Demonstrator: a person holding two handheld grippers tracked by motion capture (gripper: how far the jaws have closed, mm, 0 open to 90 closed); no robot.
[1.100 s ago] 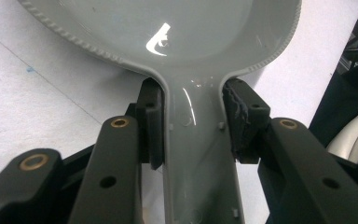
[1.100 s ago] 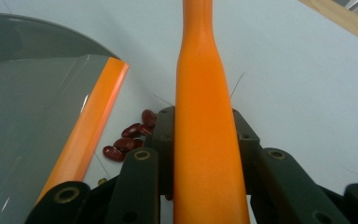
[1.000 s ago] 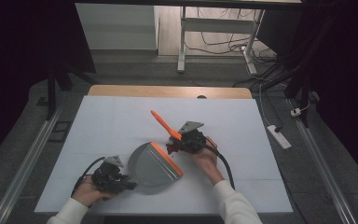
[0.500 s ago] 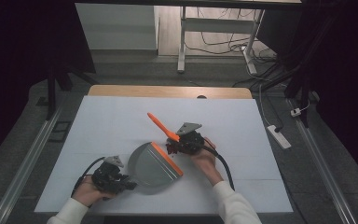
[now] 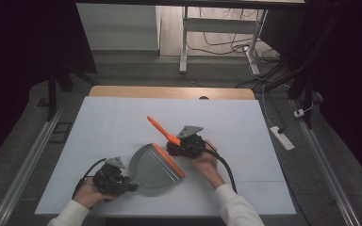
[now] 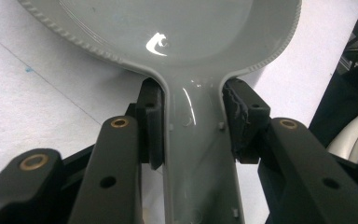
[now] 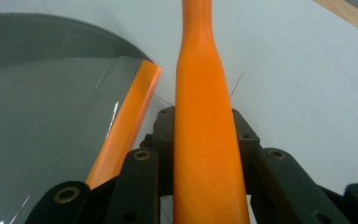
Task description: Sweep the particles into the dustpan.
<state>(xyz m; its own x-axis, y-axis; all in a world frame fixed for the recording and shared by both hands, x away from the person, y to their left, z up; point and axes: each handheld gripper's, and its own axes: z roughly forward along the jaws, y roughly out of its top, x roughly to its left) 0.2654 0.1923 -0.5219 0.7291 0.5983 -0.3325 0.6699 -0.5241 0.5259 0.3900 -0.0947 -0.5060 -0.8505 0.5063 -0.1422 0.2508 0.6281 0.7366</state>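
A grey dustpan (image 5: 153,170) with an orange front lip (image 5: 169,160) lies flat on the white table near its front edge. My left gripper (image 5: 128,184) is shut on the dustpan's handle. In the left gripper view the pads (image 6: 151,121) press both sides of the grey handle (image 6: 193,140), and the pan (image 6: 168,28) spreads out beyond. My right gripper (image 5: 174,147), just right of the orange lip, is shut on an orange brush handle (image 5: 160,128) that points away to the upper left. In the right gripper view this handle (image 7: 205,116) runs up between the jaws, beside the dustpan (image 7: 42,130).
The white table top (image 5: 245,122) has a wooden strip (image 5: 169,92) along its far edge. A white power strip (image 5: 283,137) lies on the floor at the right. Desk legs and loose cables (image 5: 217,42) stand beyond the table.
The orange handle's far tip has swung a little to the left with the right gripper. The left gripper and the dustpan have kept still.
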